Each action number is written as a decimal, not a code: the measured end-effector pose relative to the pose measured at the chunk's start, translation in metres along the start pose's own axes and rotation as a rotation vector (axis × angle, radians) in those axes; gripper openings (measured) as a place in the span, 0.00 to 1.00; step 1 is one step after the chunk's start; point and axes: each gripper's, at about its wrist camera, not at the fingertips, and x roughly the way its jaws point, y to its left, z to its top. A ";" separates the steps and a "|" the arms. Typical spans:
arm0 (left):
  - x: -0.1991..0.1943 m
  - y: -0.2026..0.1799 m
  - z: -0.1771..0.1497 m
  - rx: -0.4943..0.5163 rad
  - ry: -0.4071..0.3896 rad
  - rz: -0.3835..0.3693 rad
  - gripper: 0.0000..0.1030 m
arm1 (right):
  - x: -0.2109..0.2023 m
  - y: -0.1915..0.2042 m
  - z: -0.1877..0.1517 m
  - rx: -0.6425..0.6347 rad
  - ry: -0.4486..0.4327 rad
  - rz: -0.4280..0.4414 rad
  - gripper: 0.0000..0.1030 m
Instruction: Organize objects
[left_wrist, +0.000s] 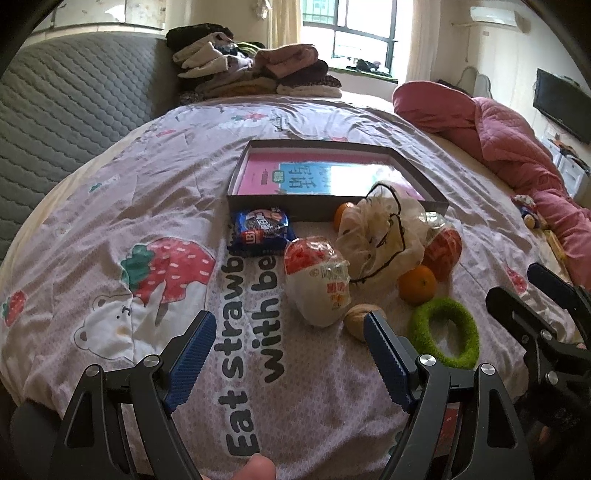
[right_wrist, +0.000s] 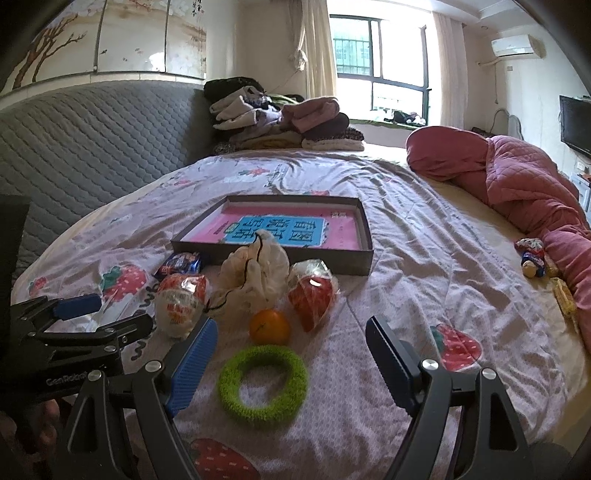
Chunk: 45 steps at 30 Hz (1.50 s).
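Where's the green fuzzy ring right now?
The green ring lies on the bedsheet, nearest in the right wrist view, just in front of the orange.

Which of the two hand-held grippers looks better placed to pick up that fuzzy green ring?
Probably the right hand-held gripper: the green ring lies just ahead between its open fingers. From the left hand-held gripper, the ring sits off to the right.
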 end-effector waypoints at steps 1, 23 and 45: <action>0.000 -0.001 -0.001 0.002 0.002 0.000 0.80 | 0.000 0.000 -0.001 -0.001 0.004 0.002 0.79; 0.009 -0.002 -0.006 -0.001 0.033 -0.013 0.80 | 0.022 -0.002 -0.025 -0.001 0.159 0.028 0.79; 0.047 -0.007 0.026 -0.034 0.039 -0.025 0.80 | 0.055 -0.014 -0.029 0.025 0.226 -0.006 0.74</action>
